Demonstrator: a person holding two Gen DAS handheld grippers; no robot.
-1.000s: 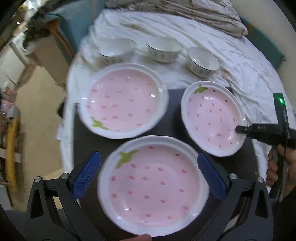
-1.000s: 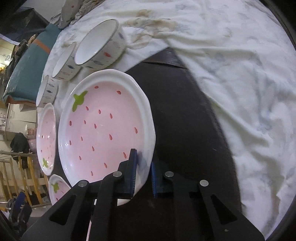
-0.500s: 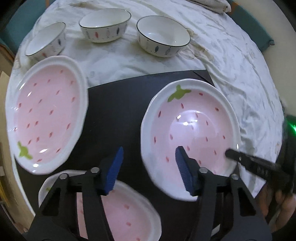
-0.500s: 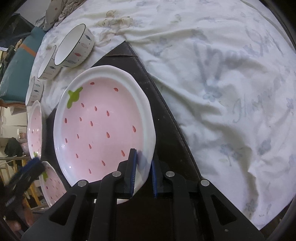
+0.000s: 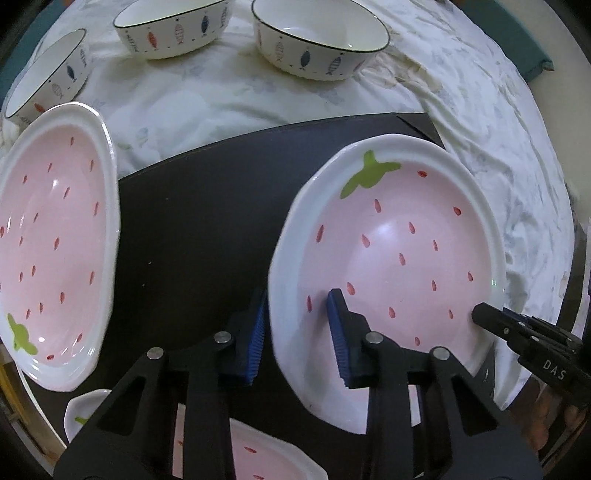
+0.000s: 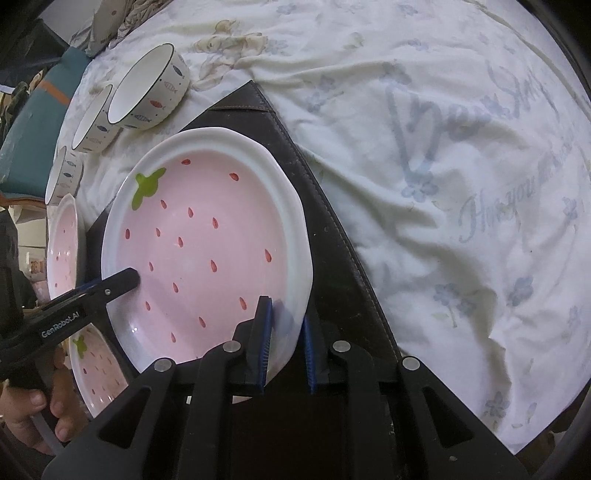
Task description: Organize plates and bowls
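Since a second ago, my left claw has swung off the near plate and its blue pads now straddle the left rim of the right-hand plate, half closed, with a visible gap on the outer side. My right claw keeps pinching the opposite rim of that plate, pads pressed against it. This plate lies on the dark mat, beside the left plate. Three bowls stand on the white cloth beyond, apart from the mat. Risk, as I judge it: glazed rim slips from narrow pads if the claws lift unevenly, tipping the plate onto its neighbours.
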